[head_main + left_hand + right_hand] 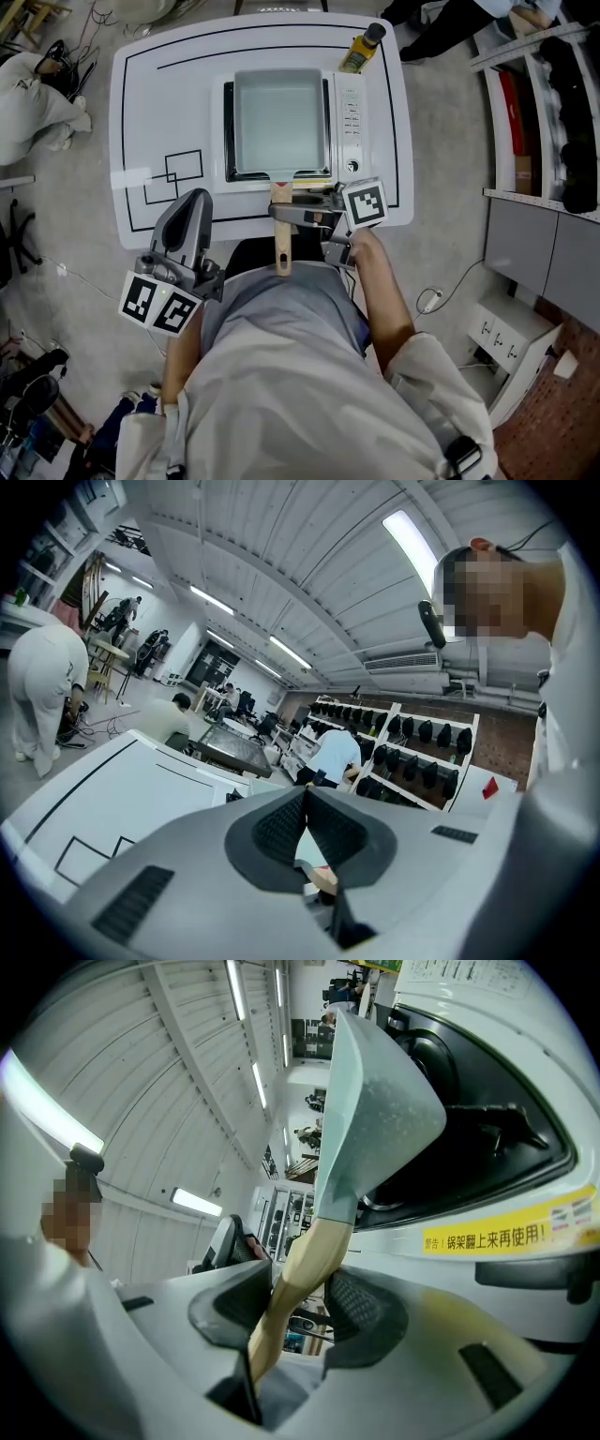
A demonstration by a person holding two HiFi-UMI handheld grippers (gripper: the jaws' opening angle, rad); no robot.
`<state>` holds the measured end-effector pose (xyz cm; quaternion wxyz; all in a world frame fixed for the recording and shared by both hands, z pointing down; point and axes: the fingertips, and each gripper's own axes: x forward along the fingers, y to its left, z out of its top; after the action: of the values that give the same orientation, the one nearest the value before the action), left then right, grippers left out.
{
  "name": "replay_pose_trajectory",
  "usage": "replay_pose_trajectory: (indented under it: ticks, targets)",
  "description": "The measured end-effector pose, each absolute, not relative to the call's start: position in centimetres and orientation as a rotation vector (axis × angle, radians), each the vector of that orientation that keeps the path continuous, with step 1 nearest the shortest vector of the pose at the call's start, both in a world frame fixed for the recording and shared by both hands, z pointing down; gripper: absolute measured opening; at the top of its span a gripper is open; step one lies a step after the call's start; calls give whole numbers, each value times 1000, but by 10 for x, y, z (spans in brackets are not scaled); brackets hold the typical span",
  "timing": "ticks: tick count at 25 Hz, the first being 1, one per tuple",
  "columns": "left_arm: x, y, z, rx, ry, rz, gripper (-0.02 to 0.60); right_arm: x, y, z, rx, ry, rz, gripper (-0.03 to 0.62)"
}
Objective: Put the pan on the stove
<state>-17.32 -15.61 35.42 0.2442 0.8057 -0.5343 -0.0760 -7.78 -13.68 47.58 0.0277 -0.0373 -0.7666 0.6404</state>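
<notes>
My right gripper (284,215) clamps the handle (282,253) of the pan (278,122), poised over the stove (351,112) at the centre of the table (141,94); I should seat it level before letting go; left gripper (194,199) hangs closed, empty.

Both tools are smooth pale-grey shells. The left gripper (193,201) swells into a rounded hood behind its tips. In the left gripper view (305,797) its pads (277,832) are black and finely ribbed, set in a charcoal collar, with a dark slotted grille (131,904) further back on the shell. The right gripper (283,214) (295,1290) has the same ribbed black pads (361,1309). At the rear of each sits a white cube with black square markers, the left cube (157,302) and the right cube (364,202). The person wears a pale grey top (291,375) with a short sleeve (427,370).
</notes>
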Motion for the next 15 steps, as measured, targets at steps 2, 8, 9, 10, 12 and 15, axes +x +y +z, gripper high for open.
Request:
replay_pose_trajectory:
  ticks: [2,8,9,10,12,15]
  targets:
    - [-174,-156,355,2198,-1458,-205,8,-78,-137,475,-128,-2366,1971,183]
    - [-171,-158,356,2192,-1451,-201,8,-79,-139,472,-159,-2359,1970,183]
    - [-171,-158,356,2191,-1450,-200,8,-80,-140,471,-160,-2362,1970,183]
    - [-171,-158,356,2190,-1450,-199,8,-80,-140,471,-157,-2364,1973,183]
    - [-172,-158,357,2186,-1451,-201,8,-80,-140,470,-139,-2368,2003,181]
    - [-174,-157,358,2179,-1451,-207,8,-80,-141,466,-107,-2385,2050,179]
